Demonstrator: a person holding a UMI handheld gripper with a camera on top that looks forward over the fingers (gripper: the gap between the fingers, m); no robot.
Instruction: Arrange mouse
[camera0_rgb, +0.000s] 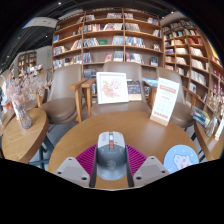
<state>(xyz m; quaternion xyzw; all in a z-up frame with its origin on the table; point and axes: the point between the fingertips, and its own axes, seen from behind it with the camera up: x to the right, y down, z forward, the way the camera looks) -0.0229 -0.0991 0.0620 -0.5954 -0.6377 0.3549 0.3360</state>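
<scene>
A grey computer mouse (111, 157) with an orange scroll wheel sits between my gripper's (111, 166) two fingers, above the round wooden table (130, 126). Both magenta pads (87, 159) press against its sides, so the gripper is shut on the mouse. The mouse's rear end is hidden below the fingers. A round light-blue mouse mat (181, 158) lies on the table just to the right of the right finger.
A framed picture card (112, 87) and a tilted sign card (164, 101) stand at the far side of the table. Chairs ring the table. A second wooden table with a vase of flowers (21, 105) stands to the left. Bookshelves (110, 35) line the back wall.
</scene>
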